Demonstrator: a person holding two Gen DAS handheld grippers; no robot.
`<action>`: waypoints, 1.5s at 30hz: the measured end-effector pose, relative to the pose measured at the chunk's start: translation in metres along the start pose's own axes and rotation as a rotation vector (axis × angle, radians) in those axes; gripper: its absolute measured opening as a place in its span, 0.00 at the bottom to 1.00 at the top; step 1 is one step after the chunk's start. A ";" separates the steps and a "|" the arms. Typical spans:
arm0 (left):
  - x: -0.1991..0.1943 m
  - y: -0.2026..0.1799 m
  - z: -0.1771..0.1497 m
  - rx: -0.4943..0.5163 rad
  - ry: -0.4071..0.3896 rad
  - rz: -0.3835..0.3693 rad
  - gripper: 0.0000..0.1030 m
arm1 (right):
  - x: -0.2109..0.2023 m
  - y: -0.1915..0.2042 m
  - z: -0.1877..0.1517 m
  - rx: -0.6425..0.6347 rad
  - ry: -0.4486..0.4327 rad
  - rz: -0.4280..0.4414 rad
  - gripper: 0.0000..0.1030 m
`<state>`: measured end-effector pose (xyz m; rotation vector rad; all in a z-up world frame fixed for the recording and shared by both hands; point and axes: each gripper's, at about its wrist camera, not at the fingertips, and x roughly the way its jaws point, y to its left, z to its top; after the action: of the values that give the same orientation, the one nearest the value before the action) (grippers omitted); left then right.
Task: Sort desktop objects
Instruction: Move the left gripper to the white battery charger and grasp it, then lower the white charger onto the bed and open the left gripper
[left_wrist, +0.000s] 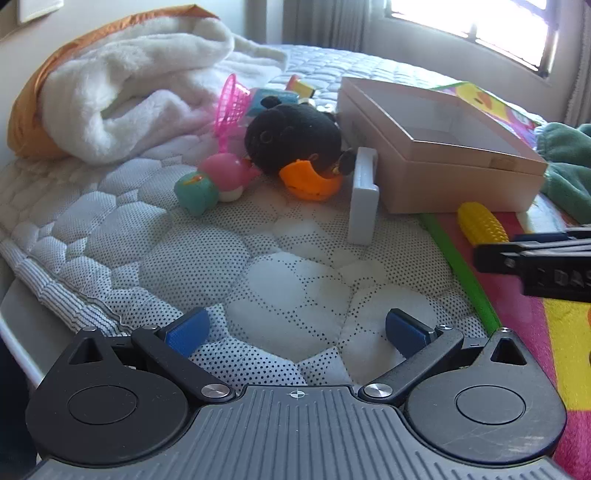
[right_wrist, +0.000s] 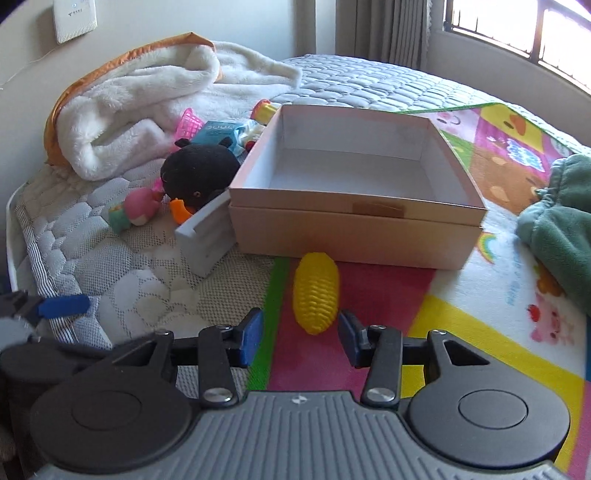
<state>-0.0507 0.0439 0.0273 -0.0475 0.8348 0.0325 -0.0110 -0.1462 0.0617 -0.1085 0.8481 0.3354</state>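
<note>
Lying on the pink stripe of the colourful play mat (right_wrist: 480, 321), the yellow toy corn (right_wrist: 316, 293) sits just in front of the open cardboard box (right_wrist: 354, 225), its long axis running toward the box's front wall. The right gripper (right_wrist: 301, 341) hangs over the corn's near end: its two blue pads stand apart, one on each side of the tip, and neither pad presses on the corn. The jaws are moderately spread, wider than the cob.

To the left of the box, a white plastic piece (right_wrist: 205, 240) leans against its corner. Further left of the box lie a black plush toy (right_wrist: 199, 171), an orange toy (right_wrist: 179, 210) and a pink and green toy (right_wrist: 135, 210), all on the quilted mattress (right_wrist: 122, 266).

The left gripper (left_wrist: 295, 332) is over bare mattress, well left of the box, jaws wide with nothing between them.
</note>
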 end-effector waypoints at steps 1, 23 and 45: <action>-0.001 0.000 0.000 0.000 -0.011 -0.001 1.00 | 0.004 0.001 0.000 -0.015 0.001 0.003 0.43; 0.025 -0.061 0.046 -0.012 -0.185 0.081 0.20 | -0.025 -0.122 -0.018 0.029 -0.098 0.058 0.36; 0.002 -0.051 0.007 0.042 -0.090 0.060 0.94 | -0.022 -0.068 -0.004 -0.093 -0.094 0.036 0.50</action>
<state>-0.0420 -0.0066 0.0319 0.0183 0.7464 0.0728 -0.0046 -0.2164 0.0735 -0.1630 0.7419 0.4112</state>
